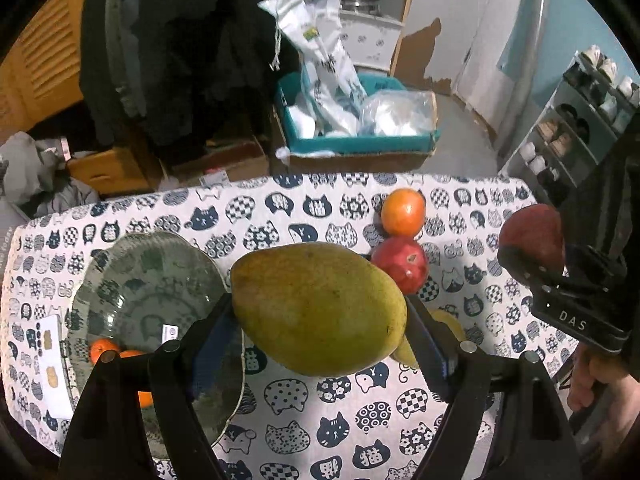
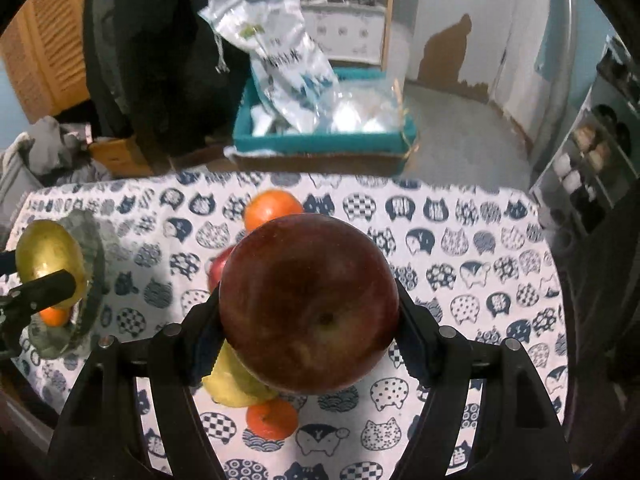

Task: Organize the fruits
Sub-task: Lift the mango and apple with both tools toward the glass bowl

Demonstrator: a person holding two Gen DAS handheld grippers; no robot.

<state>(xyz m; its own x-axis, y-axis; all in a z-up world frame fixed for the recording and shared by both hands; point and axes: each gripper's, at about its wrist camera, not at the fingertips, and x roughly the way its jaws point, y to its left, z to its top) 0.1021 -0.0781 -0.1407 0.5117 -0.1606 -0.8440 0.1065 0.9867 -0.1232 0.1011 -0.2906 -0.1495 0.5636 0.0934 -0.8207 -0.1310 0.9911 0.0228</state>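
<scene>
Now my left hand-held gripper (image 1: 320,312) is clamped on a green-yellow mango (image 1: 318,308), held above the cat-print worktop (image 1: 280,400) just beside the glass bowl (image 1: 140,280), which has oranges (image 1: 103,350) in it. My right hand-held gripper (image 2: 310,308) grips a dark red apple (image 2: 310,304) over the worktop's middle. On the cloth behind lie an orange fruit (image 1: 403,212) and a red fruit (image 1: 401,265), touching.
</scene>
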